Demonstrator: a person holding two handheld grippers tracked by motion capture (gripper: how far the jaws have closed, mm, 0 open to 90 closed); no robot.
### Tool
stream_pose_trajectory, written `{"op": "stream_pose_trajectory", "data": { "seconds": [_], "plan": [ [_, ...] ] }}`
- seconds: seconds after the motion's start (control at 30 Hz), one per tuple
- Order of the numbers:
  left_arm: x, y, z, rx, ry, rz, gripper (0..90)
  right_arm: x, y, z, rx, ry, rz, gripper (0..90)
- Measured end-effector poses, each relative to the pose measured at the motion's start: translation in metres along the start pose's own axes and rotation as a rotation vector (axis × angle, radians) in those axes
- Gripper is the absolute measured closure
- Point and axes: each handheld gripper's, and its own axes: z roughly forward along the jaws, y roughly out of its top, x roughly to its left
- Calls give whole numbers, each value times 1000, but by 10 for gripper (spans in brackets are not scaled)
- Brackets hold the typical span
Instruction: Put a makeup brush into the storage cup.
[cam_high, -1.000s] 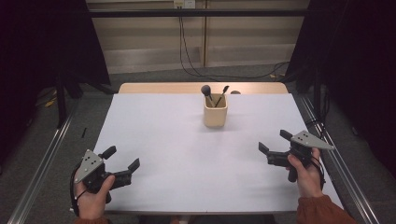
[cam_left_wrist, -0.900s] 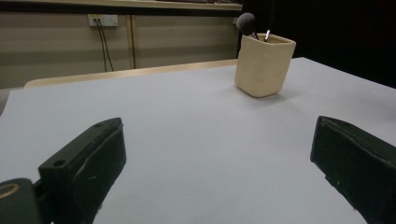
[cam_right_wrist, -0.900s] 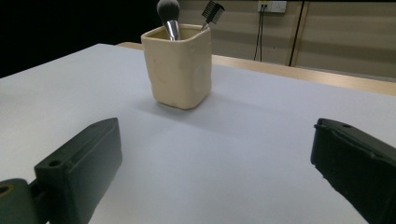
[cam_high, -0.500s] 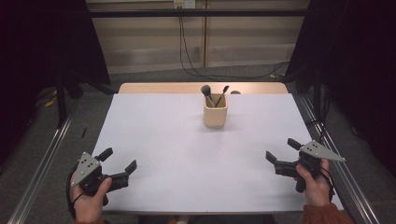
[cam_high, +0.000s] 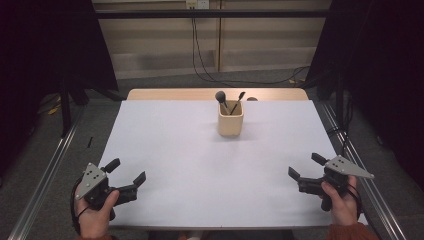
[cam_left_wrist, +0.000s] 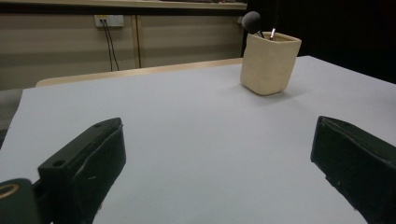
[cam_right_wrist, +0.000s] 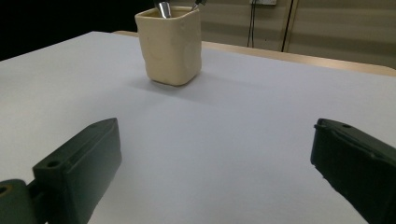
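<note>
- Holding my left tool (cam_high: 125, 172) low over the near left corner of the counter (cam_high: 200, 165), I have its jaws spread wide and gripping nothing.
- My right tool (cam_high: 306, 166) sits over the near right edge, jaws likewise apart and empty.
- The cream cup (cam_high: 230, 119) stands upright toward the far side of the counter, about midway across, well apart from both tools.
- Two brushes stand in the cup: a round-headed brush (cam_high: 221, 97) and a thin brush (cam_high: 239, 97) leaning beside it.
- In my left gripper view the cup (cam_left_wrist: 269, 62) lies ahead to the right; in my right gripper view the cup (cam_right_wrist: 170, 46) lies ahead to the left.
</note>
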Motion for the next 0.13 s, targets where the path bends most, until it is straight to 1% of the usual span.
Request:
{"op": "stream_pose_trajectory", "data": {
  "seconds": [0.03,0.13],
  "plan": [
    [1,0,0,3,0,8,33,0,0,1,3,1,-3,10],
    [0,0,2,6,-2,9,33,0,-1,2,6,5,-6,10]
  ]
}}
